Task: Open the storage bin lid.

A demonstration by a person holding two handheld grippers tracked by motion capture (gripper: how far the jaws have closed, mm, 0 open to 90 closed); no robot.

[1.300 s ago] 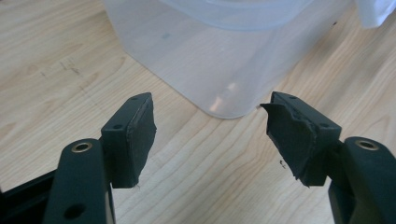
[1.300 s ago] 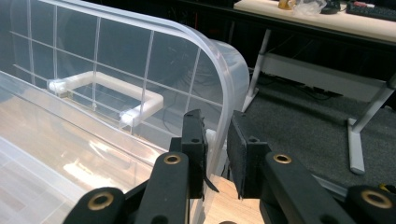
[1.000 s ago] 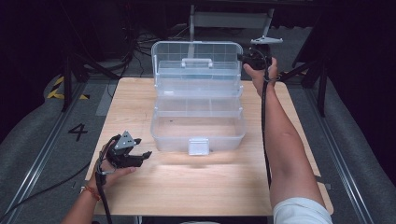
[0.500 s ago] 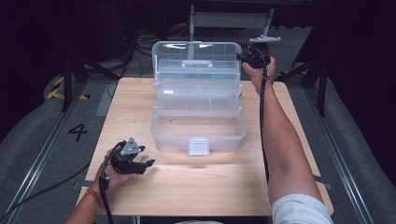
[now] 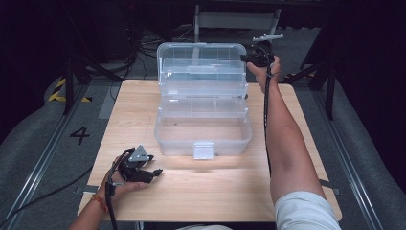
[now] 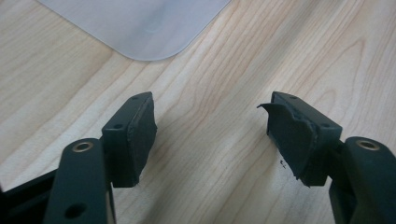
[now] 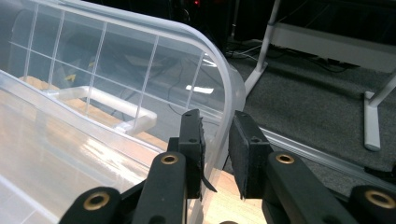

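Note:
A clear plastic storage box (image 5: pixel 203 136) stands open on the wooden table (image 5: pixel 215 191), with its lid (image 5: pixel 201 60) upright at the back. My right gripper (image 5: pixel 248 57) is at the lid's upper right corner. In the right gripper view it (image 7: pixel 217 140) is shut on the lid's rim (image 7: pixel 223 100), one pad on each side of it. My left gripper (image 5: pixel 155 172) rests low over the table's near left part, apart from the box. In the left gripper view it (image 6: pixel 210 130) is open with only bare wood between the pads, and a rounded box corner (image 6: pixel 140 23) lies ahead.
A white latch (image 5: pixel 203 149) sticks out from the box's front wall. A tiered inner tray (image 5: pixel 203 88) sits under the lid. Behind the table are a grey floor, cables and a white metal stand (image 7: pixel 266 51). A rail and the floor mark "4" (image 5: pixel 79 135) lie to the left.
The left gripper has edged slightly toward the table's near edge. The right gripper and the lid have stayed where they were.

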